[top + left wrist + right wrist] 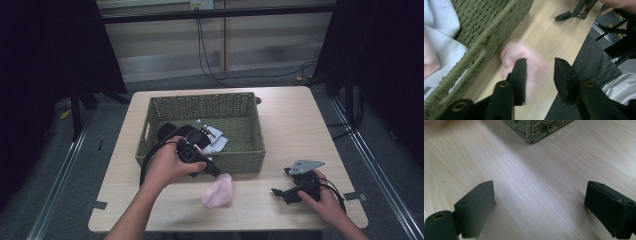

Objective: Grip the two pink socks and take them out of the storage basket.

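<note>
A pale pink cloth (pixel 218 192) lies bunched on the wooden table (pixel 295 125), just in front of the green woven basket (pixel 200 97). My left gripper (pixel 214 170) hangs over the basket's front wall, pointing down at the cloth. In the left gripper view its jaws (pixel 540 67) stand apart, and the blurred pink cloth (pixel 524 57) lies beyond them, touching neither pad. My right gripper (pixel 280 192) rests low near the table's right front corner. Its jaws (pixel 539 200) are wide apart over bare wood with nothing between them.
White and pinkish cloths (pixel 215 140) lie inside the basket (pixel 474 50), along with a dark item at its left. A basket corner (pixel 536 130) is ahead of the right gripper. Dark curtains and cables ring the table.
</note>
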Demonstrator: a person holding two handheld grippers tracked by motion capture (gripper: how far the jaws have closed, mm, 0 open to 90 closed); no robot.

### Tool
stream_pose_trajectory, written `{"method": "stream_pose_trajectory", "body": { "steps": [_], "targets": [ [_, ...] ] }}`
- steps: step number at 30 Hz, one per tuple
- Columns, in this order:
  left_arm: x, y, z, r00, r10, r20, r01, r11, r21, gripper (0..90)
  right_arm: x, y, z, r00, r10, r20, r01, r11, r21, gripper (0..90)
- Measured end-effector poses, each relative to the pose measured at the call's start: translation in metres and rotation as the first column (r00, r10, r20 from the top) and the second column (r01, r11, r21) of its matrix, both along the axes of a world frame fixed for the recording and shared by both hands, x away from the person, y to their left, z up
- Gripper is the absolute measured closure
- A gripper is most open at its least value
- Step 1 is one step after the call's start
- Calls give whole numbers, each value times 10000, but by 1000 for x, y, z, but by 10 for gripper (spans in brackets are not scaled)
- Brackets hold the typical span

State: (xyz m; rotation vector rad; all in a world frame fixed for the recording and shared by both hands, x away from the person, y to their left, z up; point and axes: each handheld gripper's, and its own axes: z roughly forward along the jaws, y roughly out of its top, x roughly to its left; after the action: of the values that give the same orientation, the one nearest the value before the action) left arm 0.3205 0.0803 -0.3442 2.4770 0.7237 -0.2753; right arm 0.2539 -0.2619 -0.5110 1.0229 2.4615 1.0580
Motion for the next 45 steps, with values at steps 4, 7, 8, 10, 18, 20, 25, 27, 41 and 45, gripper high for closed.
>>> {"method": "stream_pose_trajectory", "body": {
  "steps": [4,7,8,10,18,20,25,27,41,45],
  "targets": [
    [8,3,6,9995,116,292,-112,9999,-129,554,0,0,0,10000,-7,-8,7,10000,0,88],
    [15,4,9,9979,246,596,-249,9997,45,518,0,0,0,10000,0,8,0,10000,-1,89],
    [18,4,10,9975,301,643,-303,9995,24,509,0,0,0,10000,-8,-8,8,10000,1,89],
    [25,5,10,9966,389,727,-391,9992,2,491,0,0,0,10000,-4,-9,4,10000,0,89],
    [50,9,7,9898,875,1123,-908,9956,244,453,0,0,0,10000,1,11,-1,10000,0,89],
    [56,11,5,9892,989,1080,-1028,9942,311,447,0,0,0,10000,-3,-5,3,10000,1,89],
    [70,14,1,9853,1292,1118,-1347,9900,423,430,0,0,0,10000,-8,-14,8,10000,2,89],
    [76,15,-2,9829,1483,1093,-1532,9874,387,421,0,0,0,10000,-2,-2,2,10000,3,89],
    [111,26,-19,9688,2280,976,-2343,9704,586,414,0,0,0,10000,0,-6,0,10000,3,89],
    [116,26,-26,9664,2337,1072,-2419,9677,714,399,0,0,0,10000,17,31,-17,10000,-1,89]
  ]
}}
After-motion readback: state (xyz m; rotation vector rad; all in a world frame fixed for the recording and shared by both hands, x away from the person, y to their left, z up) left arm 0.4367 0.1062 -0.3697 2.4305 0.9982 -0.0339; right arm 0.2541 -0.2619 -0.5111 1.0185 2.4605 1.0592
